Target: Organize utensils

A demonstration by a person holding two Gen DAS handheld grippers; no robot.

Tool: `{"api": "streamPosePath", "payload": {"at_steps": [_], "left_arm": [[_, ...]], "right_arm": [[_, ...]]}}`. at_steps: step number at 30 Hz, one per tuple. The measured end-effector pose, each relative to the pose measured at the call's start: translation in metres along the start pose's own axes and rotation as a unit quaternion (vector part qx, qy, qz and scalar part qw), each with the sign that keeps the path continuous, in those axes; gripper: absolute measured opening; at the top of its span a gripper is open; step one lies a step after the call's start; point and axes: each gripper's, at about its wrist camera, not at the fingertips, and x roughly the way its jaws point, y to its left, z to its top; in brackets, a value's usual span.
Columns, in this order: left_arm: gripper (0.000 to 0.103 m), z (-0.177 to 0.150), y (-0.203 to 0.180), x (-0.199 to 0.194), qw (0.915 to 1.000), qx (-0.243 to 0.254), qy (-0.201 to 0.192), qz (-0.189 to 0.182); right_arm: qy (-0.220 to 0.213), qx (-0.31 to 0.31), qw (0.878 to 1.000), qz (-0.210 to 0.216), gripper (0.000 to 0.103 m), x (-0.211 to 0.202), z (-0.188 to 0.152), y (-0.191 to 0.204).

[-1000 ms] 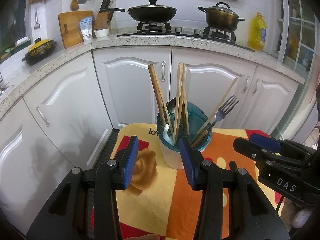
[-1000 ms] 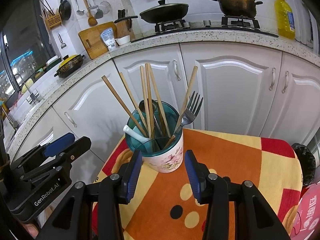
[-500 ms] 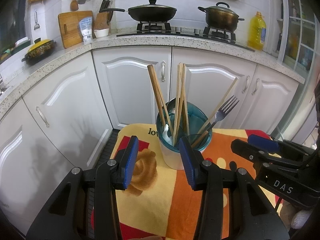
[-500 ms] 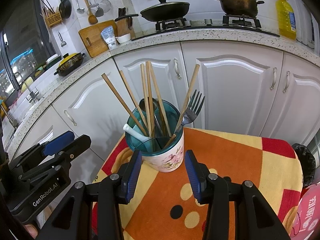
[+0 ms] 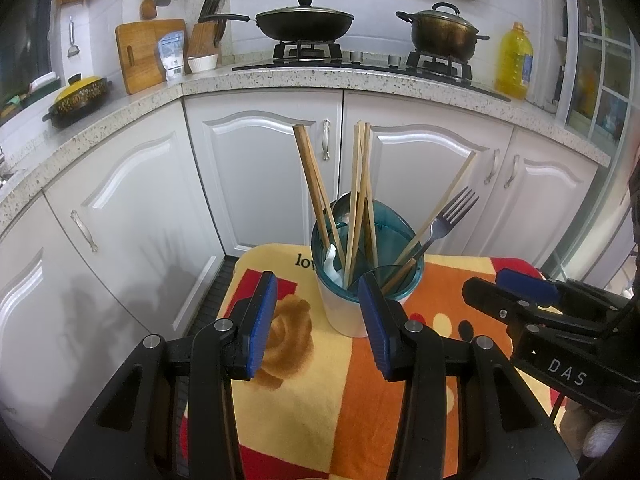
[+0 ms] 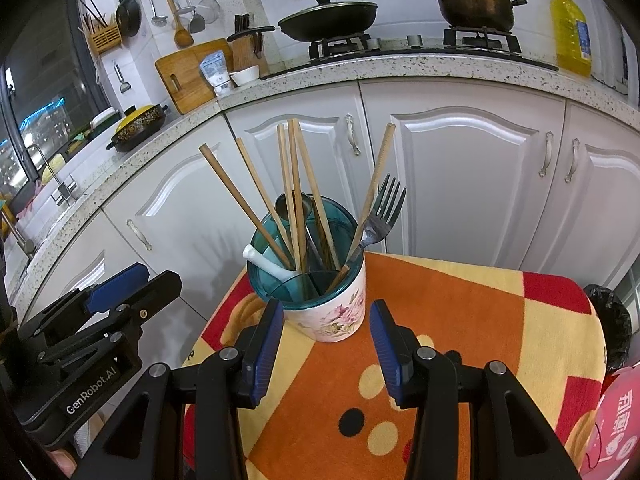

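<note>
The holder (image 6: 324, 300) stands upright on the cloth (image 6: 460, 320), and everything else sits around it. In it you have chopsticks (image 6: 294, 192), a fork (image 6: 382, 216), a white spoon (image 6: 262, 260) and a metal spoon (image 6: 286, 204), all leaning out past its teal rim.

Your right gripper (image 6: 326, 344) sits just short of the holder, part open, holding nothing; the holder shows between its blue pads without touching them. Your left gripper (image 5: 316, 328) is likewise part open and empty, aimed just left of the holder, with its right pad overlapping the holder's near side in the picture; you cannot tell whether they touch.

Only the right view shows the holder's flower print, plus the black bag (image 6: 612, 320) to the holder's right. The left view shows the holder as plain white, and the letters "lov" (image 5: 303, 261) on the cloth at its left. Each view catches the other gripper beside the holder: right gripper (image 5: 516, 284), left gripper (image 6: 116, 286).
</note>
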Motion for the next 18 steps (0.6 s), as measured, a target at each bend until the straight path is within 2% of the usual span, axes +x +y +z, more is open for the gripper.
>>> {"api": "streamPosePath", "payload": {"at_steps": [18], "left_arm": [[0.041,-0.0023,-0.0004,0.0009,1.0000,-0.003,0.004,-0.005]], "right_arm": [[0.007,-0.001,1.000,-0.002,0.043,0.0044,-0.0027,-0.0010]]}}
